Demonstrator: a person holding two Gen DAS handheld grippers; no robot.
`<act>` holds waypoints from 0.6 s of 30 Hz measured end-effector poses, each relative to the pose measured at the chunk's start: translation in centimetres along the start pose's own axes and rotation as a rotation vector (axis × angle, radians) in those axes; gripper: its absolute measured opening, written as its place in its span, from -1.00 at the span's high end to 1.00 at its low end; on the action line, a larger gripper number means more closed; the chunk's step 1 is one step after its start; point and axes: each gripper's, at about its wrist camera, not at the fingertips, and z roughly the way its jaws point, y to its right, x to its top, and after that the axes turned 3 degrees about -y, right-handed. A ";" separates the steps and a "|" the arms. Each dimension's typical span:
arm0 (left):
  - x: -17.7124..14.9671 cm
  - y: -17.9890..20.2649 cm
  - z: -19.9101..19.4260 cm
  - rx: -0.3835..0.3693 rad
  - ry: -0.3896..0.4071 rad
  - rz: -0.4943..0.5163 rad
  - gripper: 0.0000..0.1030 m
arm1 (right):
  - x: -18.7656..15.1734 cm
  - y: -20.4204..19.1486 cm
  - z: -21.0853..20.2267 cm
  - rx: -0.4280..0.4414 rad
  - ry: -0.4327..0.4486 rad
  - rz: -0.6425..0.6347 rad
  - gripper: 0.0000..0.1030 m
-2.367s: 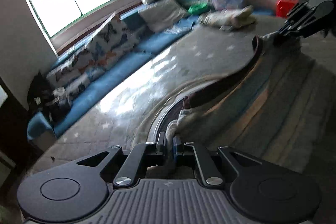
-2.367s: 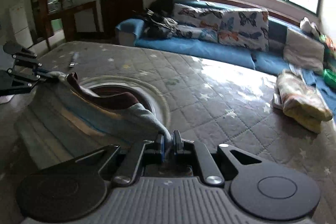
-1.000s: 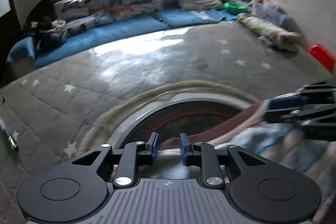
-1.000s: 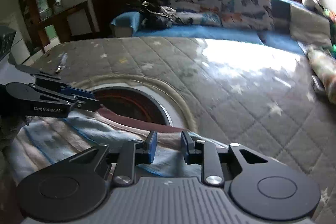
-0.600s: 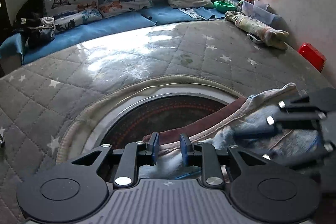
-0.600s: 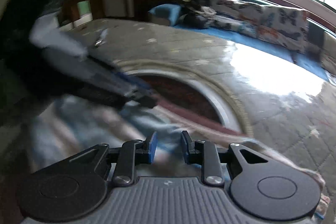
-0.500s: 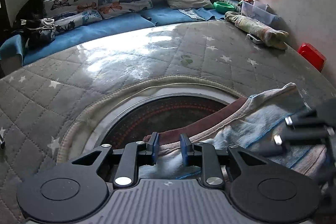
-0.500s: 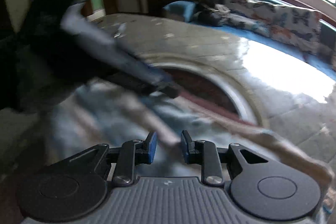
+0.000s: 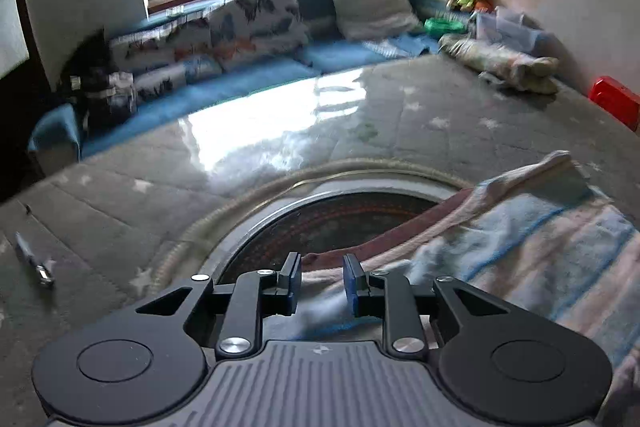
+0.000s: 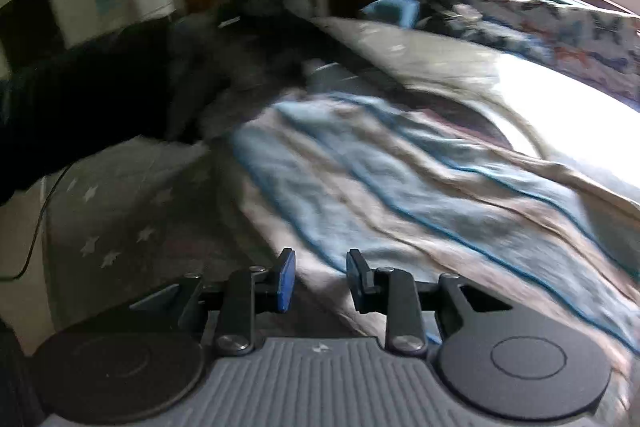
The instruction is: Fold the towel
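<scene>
A: Where is the towel (image 9: 532, 251) now?

B: It lies spread on the grey quilted mat (image 9: 360, 115), in the lower right of the left wrist frame, and its brown edge covers part of the round rimmed object (image 9: 336, 215). In the right wrist frame it fills the middle and right, with some wrinkles.

A: And the claws?

B: The left gripper (image 9: 318, 281) has its jaws apart and holds nothing; towel cloth lies just under them. The right gripper (image 10: 318, 277) is also released, over the near edge of the towel.

A: Which step is it, then?

B: I judge it is between grasps. Whether one fold is already made, I cannot tell, because the layers are blurred. A next grasp would need both claws closed on two corners of one edge.
</scene>
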 end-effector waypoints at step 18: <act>-11.6 1.0 -7.7 0.130 0.068 -0.042 0.42 | -8.5 7.5 -7.7 -0.305 0.120 0.384 0.51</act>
